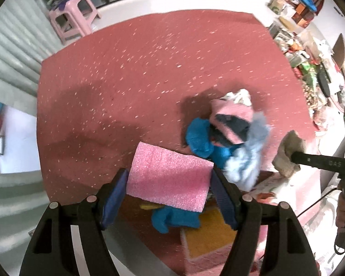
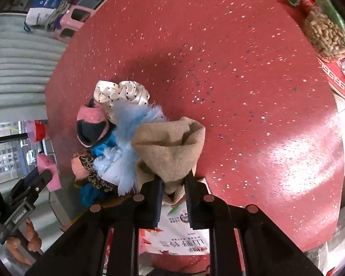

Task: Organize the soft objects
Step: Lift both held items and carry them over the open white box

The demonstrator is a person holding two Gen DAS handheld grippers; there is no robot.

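Left wrist view: the left gripper [image 1: 169, 184] has its fingers clamped on a pink foam sheet [image 1: 170, 177], low in the frame above the red speckled desk [image 1: 126, 80]. Right of centre lies a heap of soft things [image 1: 227, 138]: blue cloth, pale blue fur, a pink piece. In the right wrist view, the right gripper [image 2: 172, 195] has its fingers pinched on a tan burlap cloth [image 2: 170, 147], held at centre frame just right of the heap.

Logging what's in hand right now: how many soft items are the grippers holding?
2: pink foam sheet between the left gripper fingers; tan burlap cloth pinched by the right gripper.
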